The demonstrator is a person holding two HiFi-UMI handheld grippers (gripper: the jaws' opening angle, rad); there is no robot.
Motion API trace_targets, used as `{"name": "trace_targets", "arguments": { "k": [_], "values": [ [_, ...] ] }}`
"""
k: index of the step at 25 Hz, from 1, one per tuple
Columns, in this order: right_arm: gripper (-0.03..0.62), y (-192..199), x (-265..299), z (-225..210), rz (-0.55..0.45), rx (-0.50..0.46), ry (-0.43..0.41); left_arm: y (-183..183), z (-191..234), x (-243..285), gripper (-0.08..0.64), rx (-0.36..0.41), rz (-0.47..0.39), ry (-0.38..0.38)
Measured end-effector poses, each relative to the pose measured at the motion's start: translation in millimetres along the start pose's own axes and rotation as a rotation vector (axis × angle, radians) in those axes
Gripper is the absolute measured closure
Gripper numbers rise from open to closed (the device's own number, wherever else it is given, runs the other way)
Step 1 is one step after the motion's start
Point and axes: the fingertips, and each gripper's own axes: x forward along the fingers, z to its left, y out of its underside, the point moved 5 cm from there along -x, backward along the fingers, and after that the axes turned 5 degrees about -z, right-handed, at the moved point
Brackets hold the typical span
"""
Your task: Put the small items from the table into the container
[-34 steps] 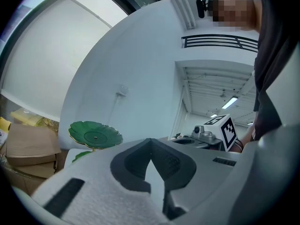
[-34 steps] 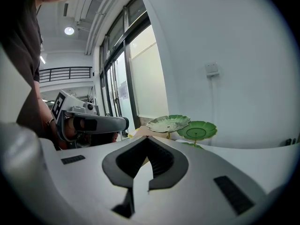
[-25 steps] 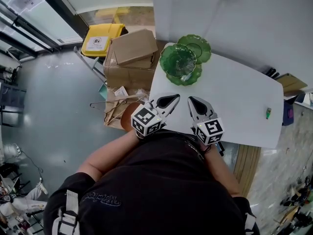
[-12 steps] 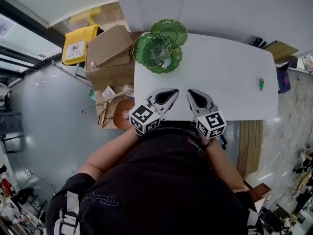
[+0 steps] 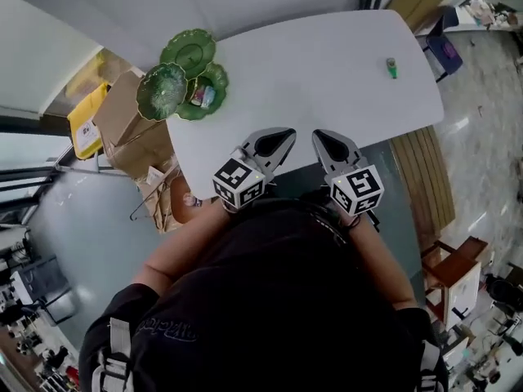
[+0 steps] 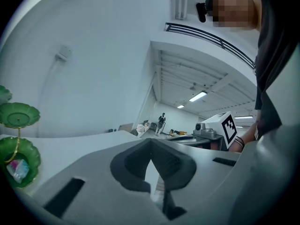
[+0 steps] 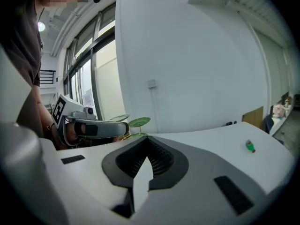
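Note:
A small green item (image 5: 392,68) lies alone near the far right end of the white table (image 5: 327,64); the right gripper view shows the item (image 7: 251,146) well ahead and to the right. The green tiered dish stand (image 5: 184,76) stands at the table's left end, with a small wrapped piece (image 5: 203,96) in its lower bowl (image 6: 18,161). My left gripper (image 5: 288,134) and right gripper (image 5: 317,135) hover side by side over the near table edge. Both are shut and hold nothing. The left gripper's tips (image 6: 151,144) and the right gripper's tips (image 7: 147,142) meet.
Cardboard boxes (image 5: 122,129) and a yellow bin (image 5: 86,113) sit on the floor left of the table. A slatted wooden bench (image 5: 417,178) and a chair (image 5: 445,272) stand to the right. A flat cardboard piece (image 5: 417,2) leans beyond the far corner.
The whole view has swung: the table and dish stand slid left and up in the head view, the green item moved to the upper right. Both shut grippers travelled together along the near edge.

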Motion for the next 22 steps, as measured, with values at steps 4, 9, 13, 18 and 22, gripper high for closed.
{"name": "trace_targets", "arguments": {
  "k": [4,9,13,18,22],
  "values": [
    [0.576,6,-82,-70,-0.028,0.040,0.107,20,-55,73,0.554,0.014,0.045,0.082],
    [0.577,19,-182,-147,-0.052,0.065,0.244,47,-117,158,0.554,0.036,0.081,0.194],
    [0.576,30,-258,-193,-0.065,0.067,0.335,63,-163,215,0.555,0.059,0.119,0.270],
    [0.575,42,-334,-224,-0.108,0.111,0.472,74,-214,267,0.554,0.077,0.164,0.391],
    [0.576,49,-369,-242,-0.135,0.149,0.561,83,-235,302,0.554,0.069,0.185,0.453]
  ]
}}
